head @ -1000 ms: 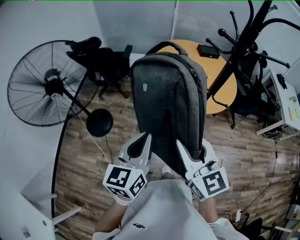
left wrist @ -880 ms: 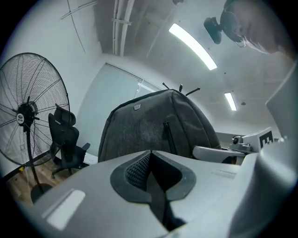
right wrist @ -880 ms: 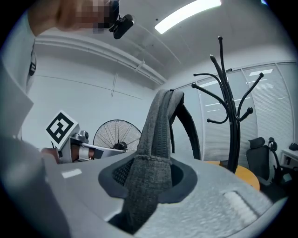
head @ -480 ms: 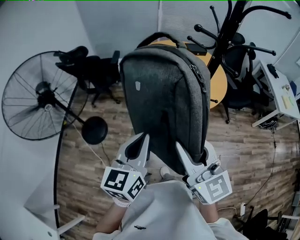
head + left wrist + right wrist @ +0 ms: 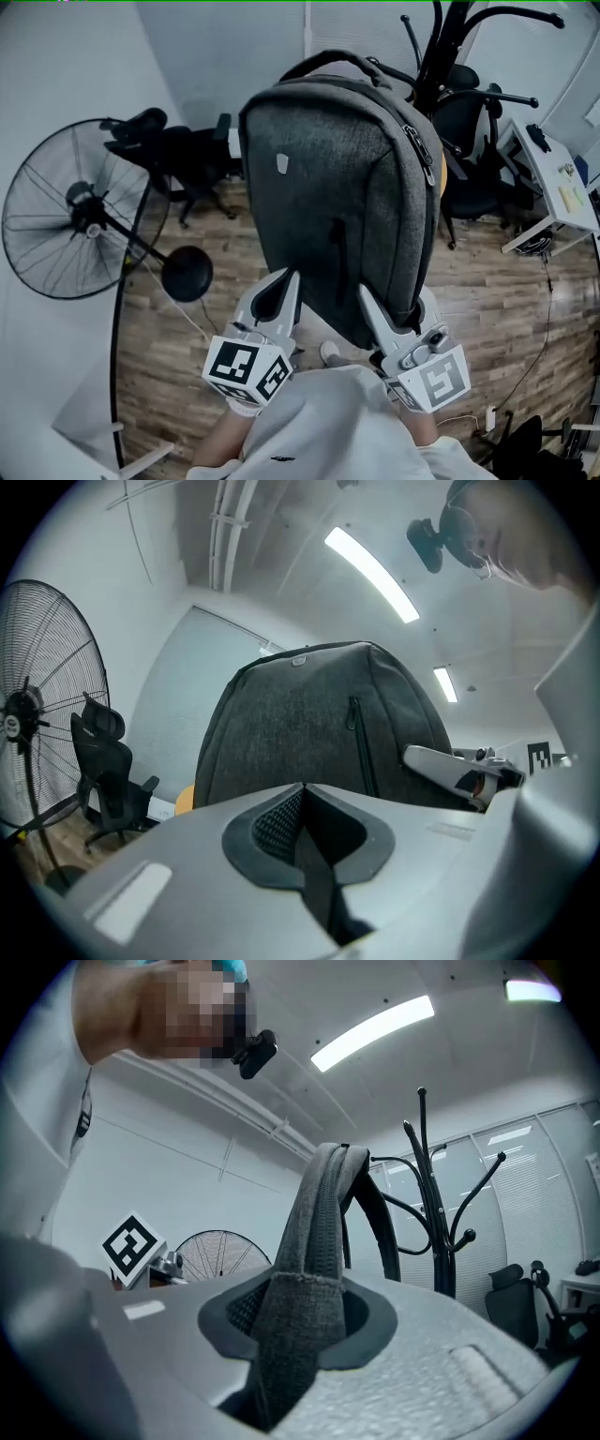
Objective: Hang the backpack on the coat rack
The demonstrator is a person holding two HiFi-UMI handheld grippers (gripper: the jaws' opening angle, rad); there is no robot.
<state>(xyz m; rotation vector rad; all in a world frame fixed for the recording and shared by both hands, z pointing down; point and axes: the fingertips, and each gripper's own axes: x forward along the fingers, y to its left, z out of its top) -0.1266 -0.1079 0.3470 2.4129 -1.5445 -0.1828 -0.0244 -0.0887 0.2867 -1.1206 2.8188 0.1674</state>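
Note:
A grey felt backpack [image 5: 328, 197] hangs in the air in front of me, upright, its black top handle [image 5: 328, 61] uppermost. My left gripper [image 5: 286, 281] is at its lower left edge, shut on a thin dark strap [image 5: 314, 883] of the backpack [image 5: 300, 733]. My right gripper [image 5: 367, 295] is at the lower right edge, shut on the backpack's grey side seam [image 5: 300, 1316]. The black coat rack [image 5: 439, 47] stands just behind and right of the bag's top; its curved hooks [image 5: 433, 1213] show beyond the backpack [image 5: 323, 1204] in the right gripper view.
A large black floor fan [image 5: 80, 211] stands at the left. Black office chairs [image 5: 178, 155] sit at the back left and beside the rack [image 5: 469, 141]. A white desk [image 5: 553, 178] is at the right. A sliver of orange table [image 5: 439, 183] shows behind the bag.
Both grippers have lifted the backpack higher and it fills more of the head view. The coat rack has come nearer, now right behind the bag's top.

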